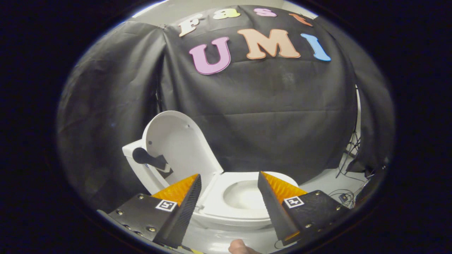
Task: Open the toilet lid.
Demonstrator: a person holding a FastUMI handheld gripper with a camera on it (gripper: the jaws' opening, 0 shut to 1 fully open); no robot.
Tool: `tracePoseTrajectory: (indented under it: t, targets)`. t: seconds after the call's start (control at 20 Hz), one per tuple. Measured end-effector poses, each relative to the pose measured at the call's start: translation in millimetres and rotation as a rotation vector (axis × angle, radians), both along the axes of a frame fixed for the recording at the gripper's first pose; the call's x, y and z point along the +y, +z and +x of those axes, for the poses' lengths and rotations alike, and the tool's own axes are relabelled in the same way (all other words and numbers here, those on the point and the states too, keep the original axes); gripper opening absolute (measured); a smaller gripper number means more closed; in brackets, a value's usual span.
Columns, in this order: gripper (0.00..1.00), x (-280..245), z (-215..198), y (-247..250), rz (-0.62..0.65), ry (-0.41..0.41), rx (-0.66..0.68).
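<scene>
Glossy white toilet (243,208) with its rounded, smooth lid (178,144) raised upright against the tank, exposing the oval seat (219,203) and bowl beyond the fingers. Gripper (229,180) spread wide, gripping nothing.

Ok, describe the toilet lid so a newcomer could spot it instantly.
Find the white toilet in front of the black cloth wall. The toilet lid is the rounded white panel standing raised behind the seat, beyond the open hand-held gripper, the only upright piece.
</scene>
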State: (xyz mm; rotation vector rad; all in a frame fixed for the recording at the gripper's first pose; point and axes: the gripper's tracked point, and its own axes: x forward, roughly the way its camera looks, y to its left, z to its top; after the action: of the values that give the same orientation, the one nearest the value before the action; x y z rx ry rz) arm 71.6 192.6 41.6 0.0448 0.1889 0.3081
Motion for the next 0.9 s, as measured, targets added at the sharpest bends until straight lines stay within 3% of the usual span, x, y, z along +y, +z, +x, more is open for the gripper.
tracePoseTrajectory:
  t: [0.25,0.7,0.9]
  targets:
    - [0.94,-37.5,4.9,-0.1,0.002,-0.051,-0.018]
    - [0.94,-68.0,8.6,6.0,-0.065,-0.063,-0.059]
    - [0.94,-74.5,10.9,7.6,-0.013,-0.072,-0.043]
